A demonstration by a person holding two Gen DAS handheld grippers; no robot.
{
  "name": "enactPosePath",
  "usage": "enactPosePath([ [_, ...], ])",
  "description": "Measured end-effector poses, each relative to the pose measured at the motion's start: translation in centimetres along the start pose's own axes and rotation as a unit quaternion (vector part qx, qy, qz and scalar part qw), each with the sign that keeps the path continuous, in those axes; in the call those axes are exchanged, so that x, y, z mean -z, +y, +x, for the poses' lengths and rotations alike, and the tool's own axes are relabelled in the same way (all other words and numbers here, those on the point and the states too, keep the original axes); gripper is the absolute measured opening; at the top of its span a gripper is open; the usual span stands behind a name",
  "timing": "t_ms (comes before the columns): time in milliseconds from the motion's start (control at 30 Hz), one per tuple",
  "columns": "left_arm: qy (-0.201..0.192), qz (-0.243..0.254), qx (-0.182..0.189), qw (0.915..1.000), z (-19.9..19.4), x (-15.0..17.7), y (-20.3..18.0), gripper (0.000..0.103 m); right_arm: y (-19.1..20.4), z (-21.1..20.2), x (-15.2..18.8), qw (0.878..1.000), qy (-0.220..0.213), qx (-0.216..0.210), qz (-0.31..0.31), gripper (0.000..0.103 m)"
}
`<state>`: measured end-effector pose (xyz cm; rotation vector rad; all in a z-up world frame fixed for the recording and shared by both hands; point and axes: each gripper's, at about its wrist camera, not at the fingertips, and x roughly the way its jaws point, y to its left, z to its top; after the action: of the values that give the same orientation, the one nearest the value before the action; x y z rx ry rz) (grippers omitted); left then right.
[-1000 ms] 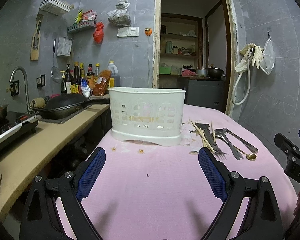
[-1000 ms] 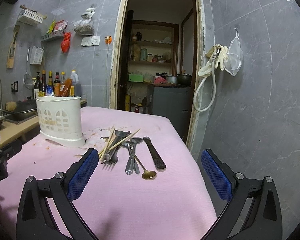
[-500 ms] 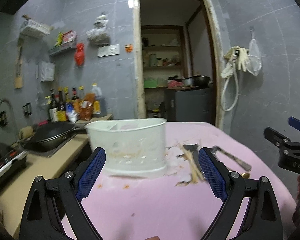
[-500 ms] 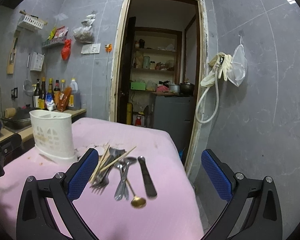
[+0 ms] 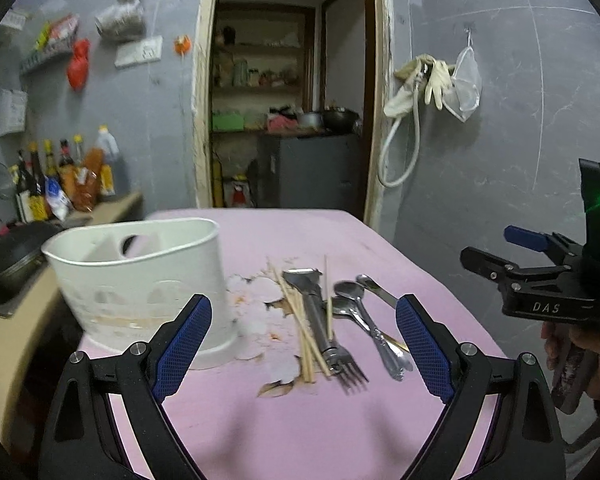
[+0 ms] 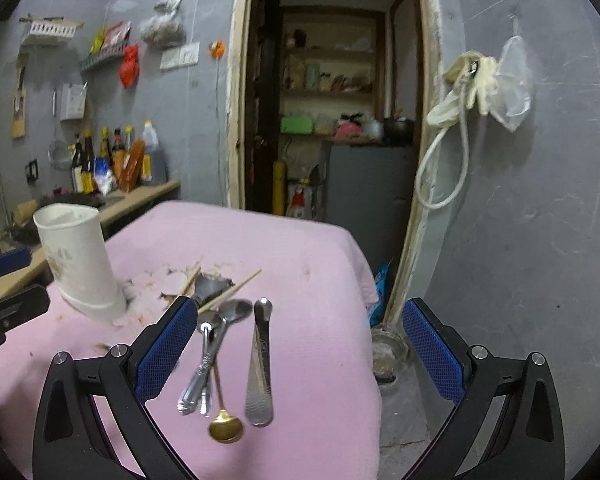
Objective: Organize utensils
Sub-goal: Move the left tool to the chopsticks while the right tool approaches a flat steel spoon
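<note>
Both grippers are held spread and empty. The utensils (image 6: 228, 356) are laid on the pink table (image 6: 320, 264), long axes running near-to-far, directly ahead of the right gripper (image 6: 298, 354), which is judged nearer. The white holder (image 5: 140, 280) is positioned to the left, ahead of the left gripper (image 5: 300, 350).

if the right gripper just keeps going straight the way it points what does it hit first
Probably the silver spoons and the flat-handled utensil on the pink tablecloth, lying between the open right gripper fingers; depth is unclear.

Black grippers (image 5: 300, 344), blue pads (image 5: 182, 350), "DAS" mark
</note>
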<state>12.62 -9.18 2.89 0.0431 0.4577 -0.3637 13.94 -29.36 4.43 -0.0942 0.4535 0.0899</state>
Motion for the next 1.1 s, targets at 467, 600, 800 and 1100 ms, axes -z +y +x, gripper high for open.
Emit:
enactPosePath([
  [467, 0.117, -0.005, 0.013, 0.9931, 9.2, -1.1, -0.2, 0.023, -1.1, 6.5, 1.3, 0.991, 0.117, -0.066, -0.021, 0.062],
  [600, 0.148, -0.006, -0.006, 0.9889, 11.5, -1.4, -0.1, 0.014, -0.8, 8.0, 1.7, 0.986, 0.144, -0.083, -0.025, 0.046],
  [800, 0.183, -0.02, -0.014, 0.9827, 14.2, -1.5, 0.7, 0.007, -0.3, 10.4, 1.9, 0.976, 0.183, -0.113, -0.024, 0.028],
  [1100, 0.225, -0.027, -0.032, 0.9734, 16.9, -1.1, 2.0, 0.007, 0.2, 12.1, 1.8, 0.969, 0.204, -0.138, -0.018, 0.027],
])
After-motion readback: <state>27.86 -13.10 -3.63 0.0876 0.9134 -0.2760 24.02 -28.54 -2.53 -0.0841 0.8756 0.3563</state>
